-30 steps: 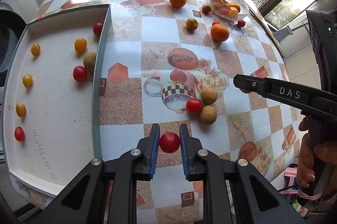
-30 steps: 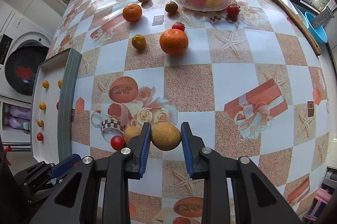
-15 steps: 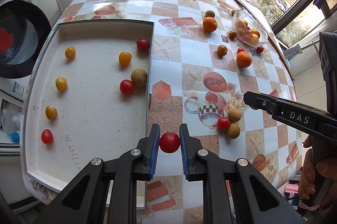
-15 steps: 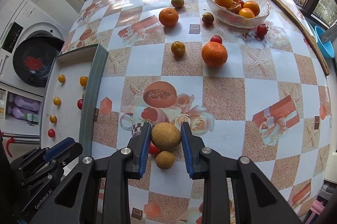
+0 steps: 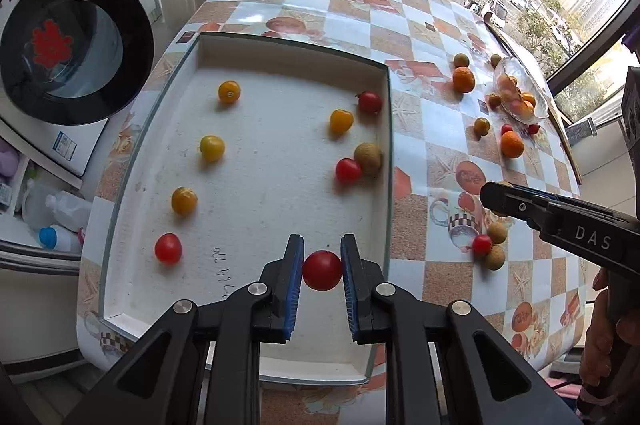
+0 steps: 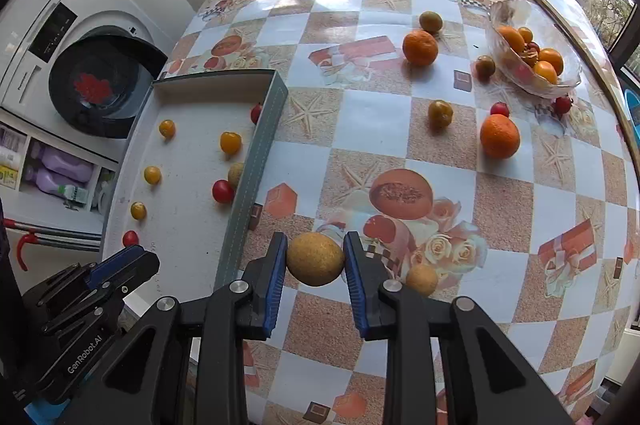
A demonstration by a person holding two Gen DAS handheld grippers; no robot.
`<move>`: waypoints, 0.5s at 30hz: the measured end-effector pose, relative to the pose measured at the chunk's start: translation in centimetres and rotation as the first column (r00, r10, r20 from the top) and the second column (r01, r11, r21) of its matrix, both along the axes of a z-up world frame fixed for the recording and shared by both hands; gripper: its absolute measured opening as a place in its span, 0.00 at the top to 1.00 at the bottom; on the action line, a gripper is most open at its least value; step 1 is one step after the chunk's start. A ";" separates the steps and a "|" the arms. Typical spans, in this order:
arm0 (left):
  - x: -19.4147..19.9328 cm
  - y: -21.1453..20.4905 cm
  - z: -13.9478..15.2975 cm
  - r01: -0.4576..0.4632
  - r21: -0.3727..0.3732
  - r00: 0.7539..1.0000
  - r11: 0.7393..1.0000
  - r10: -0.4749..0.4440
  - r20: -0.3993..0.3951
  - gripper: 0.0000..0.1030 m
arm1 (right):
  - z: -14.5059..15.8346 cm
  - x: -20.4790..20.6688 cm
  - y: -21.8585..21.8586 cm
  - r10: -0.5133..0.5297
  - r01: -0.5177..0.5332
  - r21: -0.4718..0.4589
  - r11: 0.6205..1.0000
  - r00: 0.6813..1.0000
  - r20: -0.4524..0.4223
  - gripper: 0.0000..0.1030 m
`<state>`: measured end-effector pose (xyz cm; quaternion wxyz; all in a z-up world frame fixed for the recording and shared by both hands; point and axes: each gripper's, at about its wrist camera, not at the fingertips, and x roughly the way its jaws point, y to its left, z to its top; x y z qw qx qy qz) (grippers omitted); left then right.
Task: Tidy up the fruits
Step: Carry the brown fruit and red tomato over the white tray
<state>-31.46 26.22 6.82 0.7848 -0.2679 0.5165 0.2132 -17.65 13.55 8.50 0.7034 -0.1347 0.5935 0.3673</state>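
Observation:
My left gripper (image 5: 321, 271) is shut on a red cherry tomato (image 5: 321, 270) and holds it above the near right part of the white tray (image 5: 256, 209). The tray holds several yellow and red tomatoes and a brown longan (image 5: 368, 158). My right gripper (image 6: 316, 259) is shut on a brown longan (image 6: 315, 258) above the table, just right of the tray's wall (image 6: 252, 177). More longans (image 5: 496, 257) and a red tomato (image 5: 481, 243) lie on the table below it.
A glass bowl (image 6: 556, 87) of oranges stands at the far right. Two oranges (image 6: 499, 136) and small fruits lie loose on the checked tablecloth. A washing machine (image 6: 100, 85) stands left of the table. The right gripper's arm (image 5: 560, 221) crosses the left wrist view.
Both grippers moved left with their fruit. The left one went from over the tablecloth to over the tray. The right one came up to the tray's wall.

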 end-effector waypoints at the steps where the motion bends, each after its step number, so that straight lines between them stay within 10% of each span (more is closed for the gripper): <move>1: -0.3 0.4 -0.2 -0.009 0.003 1.000 1.000 0.009 -0.006 0.80 | 0.0 -0.3 0.5 0.011 -0.011 0.003 1.000 1.000 0.000 0.69; 15: -2.5 3.1 -4.0 -0.061 0.029 0.993 0.998 0.064 -0.095 0.80 | -2.1 -4.2 8.0 0.160 -0.160 0.006 0.987 0.985 -0.071 0.69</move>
